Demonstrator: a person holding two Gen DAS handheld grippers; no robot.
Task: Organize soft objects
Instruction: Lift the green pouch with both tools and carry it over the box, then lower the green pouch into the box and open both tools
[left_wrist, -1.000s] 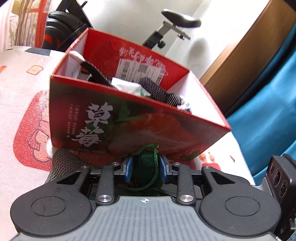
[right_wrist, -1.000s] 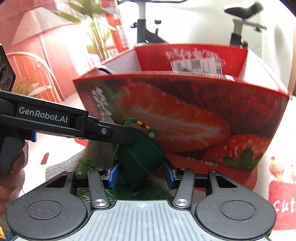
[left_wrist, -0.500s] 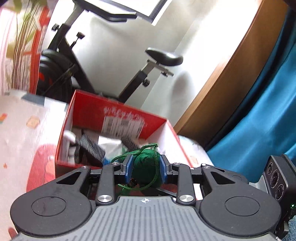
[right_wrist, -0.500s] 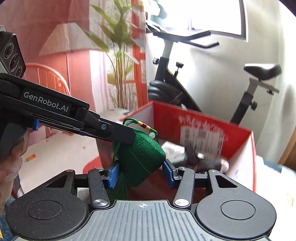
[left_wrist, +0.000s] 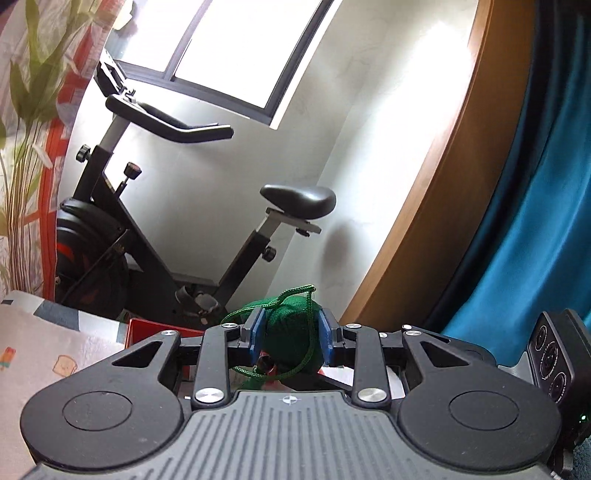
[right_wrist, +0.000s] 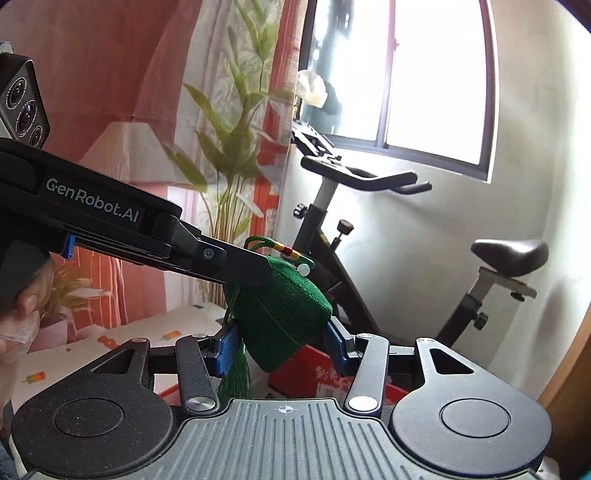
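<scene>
the green knitted pouch (left_wrist: 291, 332) is the landmark here. in the left wrist view it sits between the two blue pads (left_wrist: 257, 334) of the left gripper (left_wrist: 290, 336), which is clamped on it from both sides, and its thin green cord (left_wrist: 295, 291) loops over its top and hangs down its front. behind the pouch and below it, a corner of the red box (left_wrist: 147, 329) shows over the gripper body, standing on the patterned cloth (left_wrist: 51, 354).

in the right wrist view the same pouch (right_wrist: 284, 317) hangs in the gap of the right gripper (right_wrist: 282, 349). its pads (right_wrist: 225, 349) stand apart at each side of the pouch (whether they touch it i cannot tell). the left gripper's finger (right_wrist: 236, 267) presses on the pouch's upper left part, and a green tassel (right_wrist: 234, 376) hangs under the pouch. the red box (right_wrist: 314, 373) lies below and behind the pouch. far behind the pouch stands an exercise bike (right_wrist: 369, 221) by the window (right_wrist: 436, 81).
</scene>
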